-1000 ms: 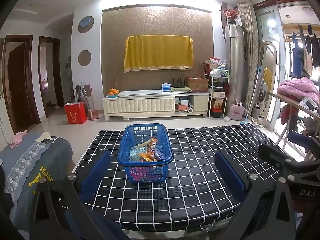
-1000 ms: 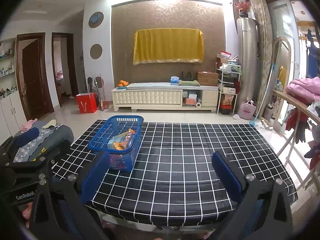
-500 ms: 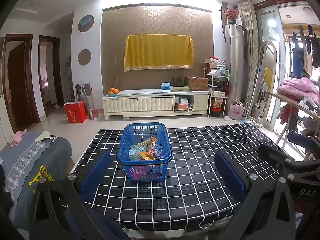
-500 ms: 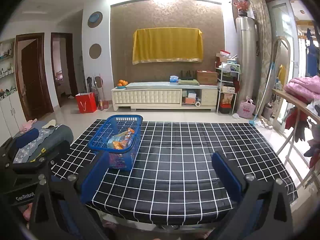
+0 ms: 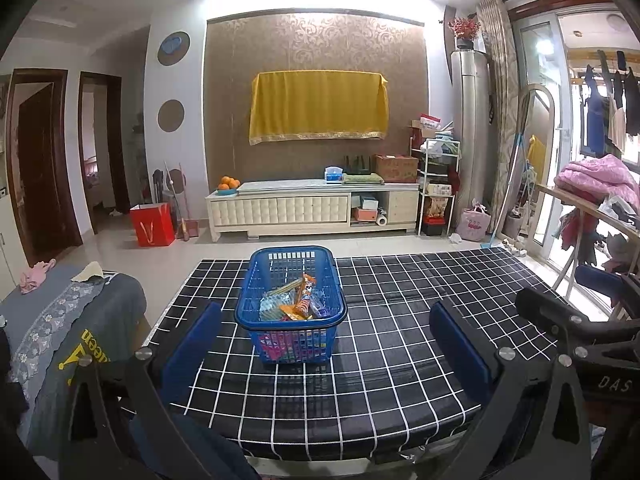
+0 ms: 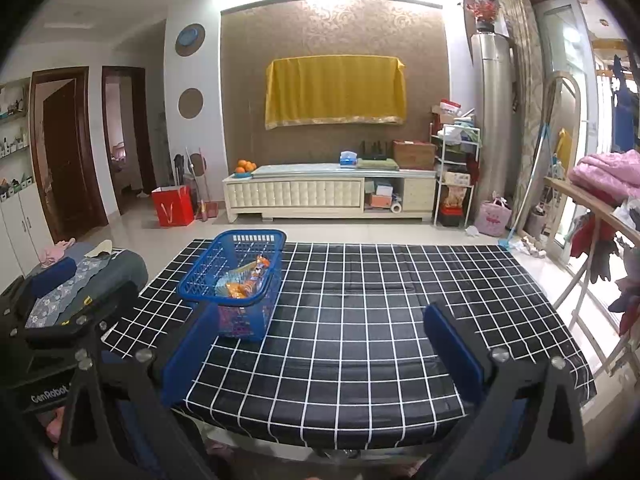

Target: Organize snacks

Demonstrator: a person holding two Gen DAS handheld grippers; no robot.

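Blue slatted basket (image 5: 291, 304) upright on table, holding snack packets (image 5: 296, 305).

Worktop (image 5: 400, 344) in front of me, covered by black cloth with white grid. Only one thing directly on it: blue basket (image 5: 291, 312) of snacks (image 5: 296, 304), toward the left edge.

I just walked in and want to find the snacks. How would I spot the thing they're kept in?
Look at the big table covered with a black cloth with a white grid. Toward its left side stands a blue plastic basket with slatted walls, holding bright snack packets. It is the only thing standing on that cloth.
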